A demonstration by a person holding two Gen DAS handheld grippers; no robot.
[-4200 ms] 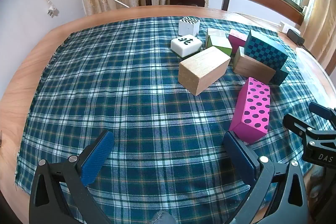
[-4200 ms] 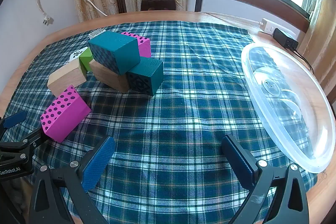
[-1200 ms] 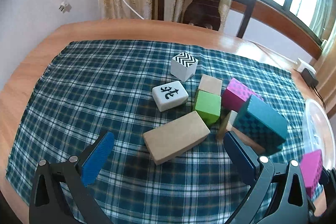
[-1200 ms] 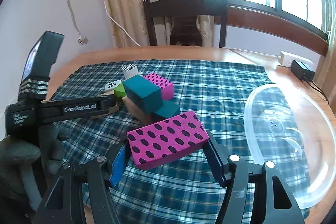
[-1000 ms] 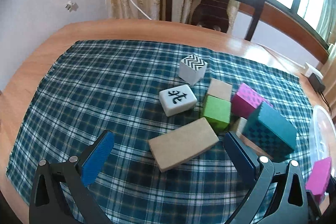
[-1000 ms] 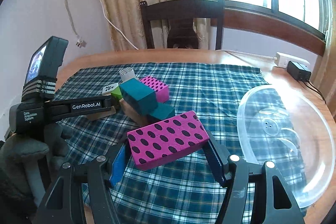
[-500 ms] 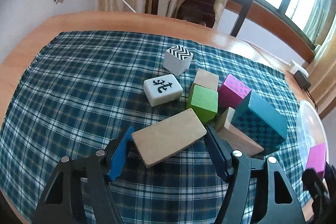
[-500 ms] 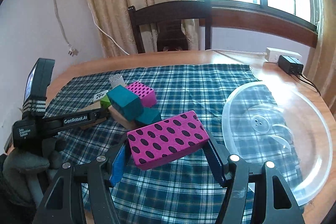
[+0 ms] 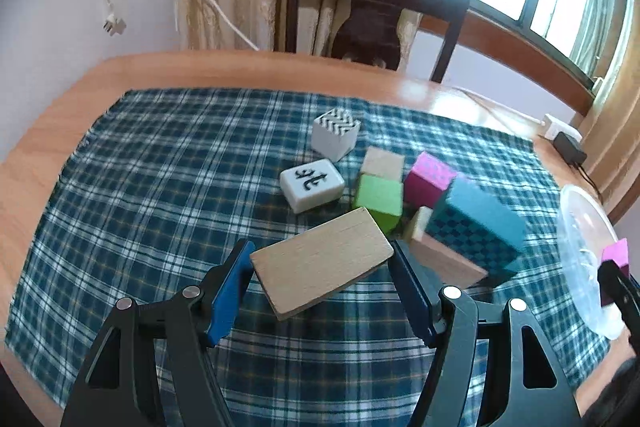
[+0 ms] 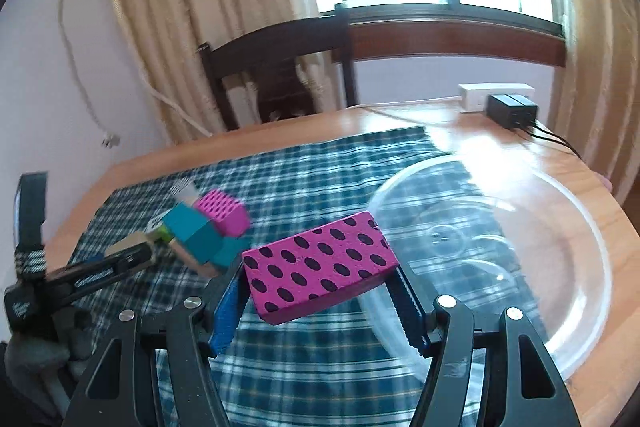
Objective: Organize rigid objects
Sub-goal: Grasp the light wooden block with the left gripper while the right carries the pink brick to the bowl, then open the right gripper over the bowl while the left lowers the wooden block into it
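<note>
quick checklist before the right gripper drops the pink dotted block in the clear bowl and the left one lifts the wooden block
1. Right gripper shut on the pink dotted block: ok, a pad presses each end.
2. Pink dotted block over the clear bowl: not ok, it sits at the bowl's near-left rim, mostly over the plaid cloth.
3. Bowl free to take a block: ok, nothing shows inside it.
4. Left gripper shut on the plain wooden block: ok, both pads meet its ends.
5. Wooden block clear of the cloth: cannot tell from these views.
6. Wooden block clear of the green block: cannot tell, its far corner sits right at it.
</note>
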